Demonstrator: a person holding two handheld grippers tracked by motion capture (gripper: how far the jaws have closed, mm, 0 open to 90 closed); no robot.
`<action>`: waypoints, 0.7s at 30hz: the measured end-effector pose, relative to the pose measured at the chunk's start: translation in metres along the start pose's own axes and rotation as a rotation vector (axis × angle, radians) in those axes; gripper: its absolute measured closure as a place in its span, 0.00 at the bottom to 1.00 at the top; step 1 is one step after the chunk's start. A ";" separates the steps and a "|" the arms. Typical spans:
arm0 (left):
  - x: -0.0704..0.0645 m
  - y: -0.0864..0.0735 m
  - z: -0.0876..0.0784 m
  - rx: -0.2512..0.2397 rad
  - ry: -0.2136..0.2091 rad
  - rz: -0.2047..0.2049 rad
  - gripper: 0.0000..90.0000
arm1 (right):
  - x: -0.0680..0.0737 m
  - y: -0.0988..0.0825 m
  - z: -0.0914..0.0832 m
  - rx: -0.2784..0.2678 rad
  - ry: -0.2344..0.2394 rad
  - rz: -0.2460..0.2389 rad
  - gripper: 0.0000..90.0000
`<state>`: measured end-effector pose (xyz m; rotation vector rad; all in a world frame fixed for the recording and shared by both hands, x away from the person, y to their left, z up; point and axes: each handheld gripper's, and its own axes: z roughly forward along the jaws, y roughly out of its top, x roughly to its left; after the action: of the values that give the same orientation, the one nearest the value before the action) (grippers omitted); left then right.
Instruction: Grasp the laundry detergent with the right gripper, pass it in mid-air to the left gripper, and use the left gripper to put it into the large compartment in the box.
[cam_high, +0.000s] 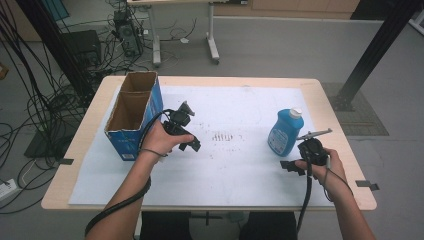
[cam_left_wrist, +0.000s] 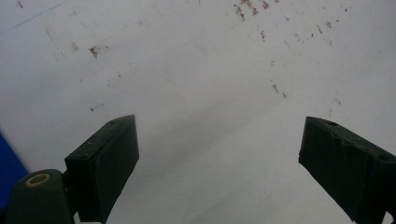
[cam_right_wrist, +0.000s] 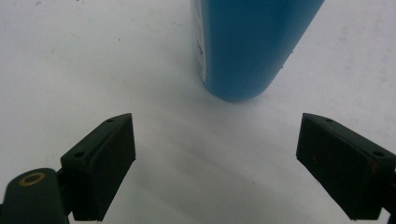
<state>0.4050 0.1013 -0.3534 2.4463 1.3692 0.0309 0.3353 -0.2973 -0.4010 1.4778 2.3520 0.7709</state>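
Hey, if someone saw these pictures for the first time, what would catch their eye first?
Probably the blue bottle, standing upright at the right of the white sheet, just ahead of the open right gripper. Next, the open cardboard box at the left edge, beside the left gripper, also open and holding nothing.

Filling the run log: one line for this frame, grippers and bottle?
left gripper: open, empty, beside cardboard box | right gripper: open, empty, facing blue bottle, not touching | bottle: upright on white sheet
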 end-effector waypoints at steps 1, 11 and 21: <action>0.000 0.000 0.000 -0.001 -0.001 0.002 0.14 | -0.002 0.000 0.001 -0.009 0.007 0.001 0.13; 0.000 0.002 0.004 -0.001 -0.009 -0.006 0.14 | -0.007 -0.002 0.007 -0.072 0.020 -0.013 0.13; -0.001 0.002 0.002 -0.007 -0.014 -0.005 0.14 | -0.012 -0.005 0.012 -0.154 0.019 -0.027 0.12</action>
<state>0.4064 0.0992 -0.3541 2.4332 1.3671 0.0174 0.3428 -0.3065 -0.4144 1.3784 2.2645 0.9402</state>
